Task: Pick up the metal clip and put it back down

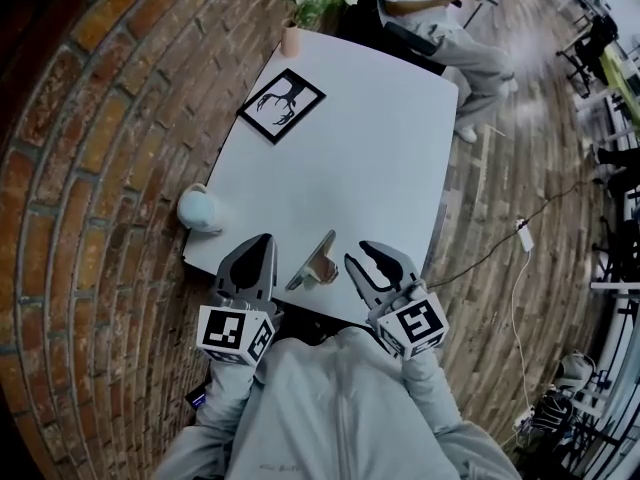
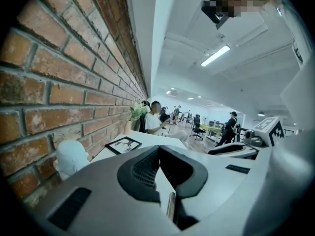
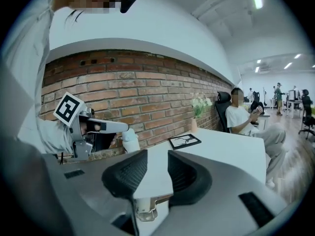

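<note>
The metal clip (image 1: pixel 314 263) lies on the white table (image 1: pixel 360 158) close to its near edge, between my two grippers. My right gripper (image 1: pixel 368 256) is just right of it, low over the table edge. In the right gripper view its jaws (image 3: pixel 157 156) stand a little apart with nothing pressed between the pads, and the clip (image 3: pixel 147 206) shows below them on the table. My left gripper (image 1: pixel 260 243) is left of the clip and apart from it. In the left gripper view its jaw tips (image 2: pixel 156 149) meet, with nothing held.
A black picture frame (image 1: pixel 281 104) lies on the far left of the table, and a vase of flowers (image 1: pixel 293 36) stands at the far corner. A white bust (image 1: pixel 200 210) sits at the table's left edge by the brick wall (image 1: pixel 90 168). A person (image 1: pixel 440 13) sits beyond the table. A cable (image 1: pixel 520 236) lies on the floor at the right.
</note>
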`<state>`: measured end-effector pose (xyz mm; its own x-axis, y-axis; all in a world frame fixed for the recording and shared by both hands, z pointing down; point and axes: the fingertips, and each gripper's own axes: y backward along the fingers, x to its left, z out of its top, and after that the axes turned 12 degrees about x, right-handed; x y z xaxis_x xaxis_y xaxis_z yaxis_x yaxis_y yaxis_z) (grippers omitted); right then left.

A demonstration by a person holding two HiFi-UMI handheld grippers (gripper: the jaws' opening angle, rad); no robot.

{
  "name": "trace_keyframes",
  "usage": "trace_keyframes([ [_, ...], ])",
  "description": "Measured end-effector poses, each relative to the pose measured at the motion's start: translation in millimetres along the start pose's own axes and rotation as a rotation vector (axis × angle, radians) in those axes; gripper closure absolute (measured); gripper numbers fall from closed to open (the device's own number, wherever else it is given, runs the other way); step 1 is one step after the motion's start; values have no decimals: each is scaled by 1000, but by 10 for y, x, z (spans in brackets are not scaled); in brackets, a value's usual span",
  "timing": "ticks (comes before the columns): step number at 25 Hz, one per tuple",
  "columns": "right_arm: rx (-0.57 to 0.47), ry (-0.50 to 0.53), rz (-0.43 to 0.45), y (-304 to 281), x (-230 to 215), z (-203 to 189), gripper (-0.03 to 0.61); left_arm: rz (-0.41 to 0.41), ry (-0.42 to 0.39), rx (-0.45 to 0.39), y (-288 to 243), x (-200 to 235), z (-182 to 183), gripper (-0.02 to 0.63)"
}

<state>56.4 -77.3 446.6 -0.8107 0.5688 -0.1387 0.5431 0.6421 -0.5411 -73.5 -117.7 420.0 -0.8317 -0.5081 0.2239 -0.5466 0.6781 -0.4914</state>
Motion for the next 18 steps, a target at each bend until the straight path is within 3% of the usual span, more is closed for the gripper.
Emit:
trace_keyframes([
  [9,142,29,84,-388,231,-411,356,-25,0,35,-165,-3,-160,586],
  [18,254,53,126,-702,324,-930,297,-32,10,67,-281,24,-373,588],
])
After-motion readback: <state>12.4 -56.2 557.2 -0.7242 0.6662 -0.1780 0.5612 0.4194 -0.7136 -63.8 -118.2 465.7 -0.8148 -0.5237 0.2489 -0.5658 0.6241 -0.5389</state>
